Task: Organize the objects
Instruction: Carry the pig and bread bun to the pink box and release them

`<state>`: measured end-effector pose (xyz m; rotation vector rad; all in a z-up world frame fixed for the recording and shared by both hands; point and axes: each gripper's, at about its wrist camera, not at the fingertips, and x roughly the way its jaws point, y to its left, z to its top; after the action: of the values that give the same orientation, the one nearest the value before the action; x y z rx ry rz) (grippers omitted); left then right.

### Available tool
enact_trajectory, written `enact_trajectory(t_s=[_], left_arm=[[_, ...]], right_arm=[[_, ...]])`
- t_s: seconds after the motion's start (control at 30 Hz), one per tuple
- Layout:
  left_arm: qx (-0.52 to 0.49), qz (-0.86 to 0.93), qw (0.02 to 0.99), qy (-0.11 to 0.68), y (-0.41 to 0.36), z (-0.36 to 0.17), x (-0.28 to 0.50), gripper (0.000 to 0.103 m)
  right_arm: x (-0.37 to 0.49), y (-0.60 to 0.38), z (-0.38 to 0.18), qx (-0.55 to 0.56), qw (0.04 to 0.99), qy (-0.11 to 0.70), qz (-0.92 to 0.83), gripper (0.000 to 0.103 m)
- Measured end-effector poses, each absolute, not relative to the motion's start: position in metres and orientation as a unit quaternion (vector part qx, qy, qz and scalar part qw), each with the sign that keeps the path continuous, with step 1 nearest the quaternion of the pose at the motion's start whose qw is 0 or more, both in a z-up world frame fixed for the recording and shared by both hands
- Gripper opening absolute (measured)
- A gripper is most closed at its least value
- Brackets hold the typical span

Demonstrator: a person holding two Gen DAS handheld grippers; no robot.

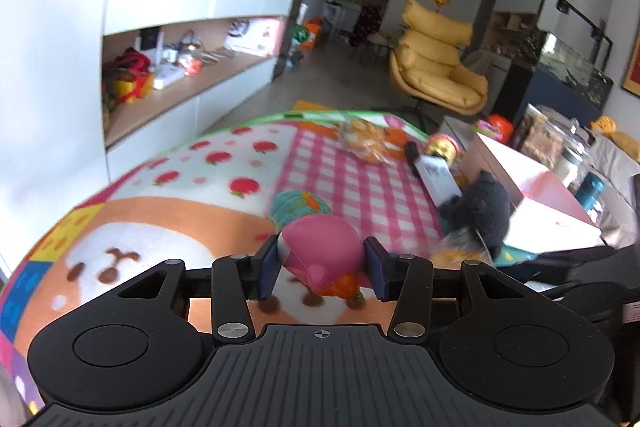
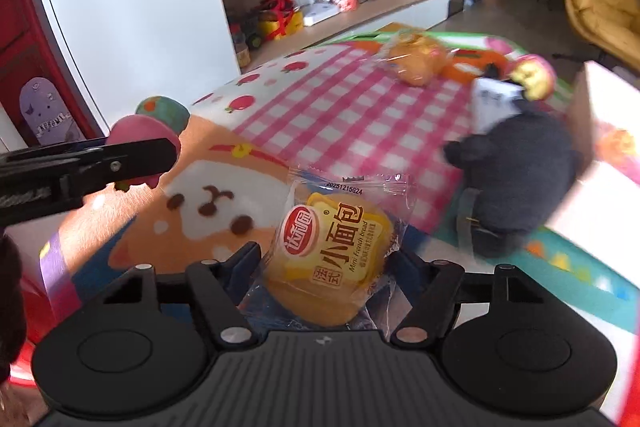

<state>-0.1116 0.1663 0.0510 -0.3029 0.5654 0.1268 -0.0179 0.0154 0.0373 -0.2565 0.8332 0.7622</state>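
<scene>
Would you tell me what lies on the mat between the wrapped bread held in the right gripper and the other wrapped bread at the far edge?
Only bare pink checked mat lies between the held bread and the far bread, as the right wrist view shows.

Pink toy (image 1: 318,255) and wrapped mini bread (image 2: 332,259), each gripper-clamped above mat.
</scene>
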Motion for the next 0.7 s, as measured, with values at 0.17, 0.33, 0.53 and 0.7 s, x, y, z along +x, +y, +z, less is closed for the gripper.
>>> enact_trajectory(t_s=[0.17, 0.33, 0.53, 0.7], left_arm=[[-0.148, 0.000, 0.938, 0.313, 0.138, 0.047, -0.104, 0.049], [-0.125, -0.055, 0.930, 0.342, 0.095, 0.053, -0.092, 0.049], [-0.083, -0.100, 0.930, 0.344, 0.051, 0.085, -0.061, 0.049], [-0.068, -0.114, 0.946, 0.296, 0.019, 0.123, -0.002, 0.050]], right_arm=[[-0.025, -0.044, 0.053, -0.113, 0.859, 0.383, 0.321, 0.071], [-0.034, -0.103, 0.068, -0.094, 0.895, 0.348, 0.263, 0.071], [-0.048, -0.152, 0.069, -0.047, 0.912, 0.321, 0.251, 0.071], [-0.053, -0.168, 0.056, -0.030, 0.921, 0.306, 0.238, 0.071]])
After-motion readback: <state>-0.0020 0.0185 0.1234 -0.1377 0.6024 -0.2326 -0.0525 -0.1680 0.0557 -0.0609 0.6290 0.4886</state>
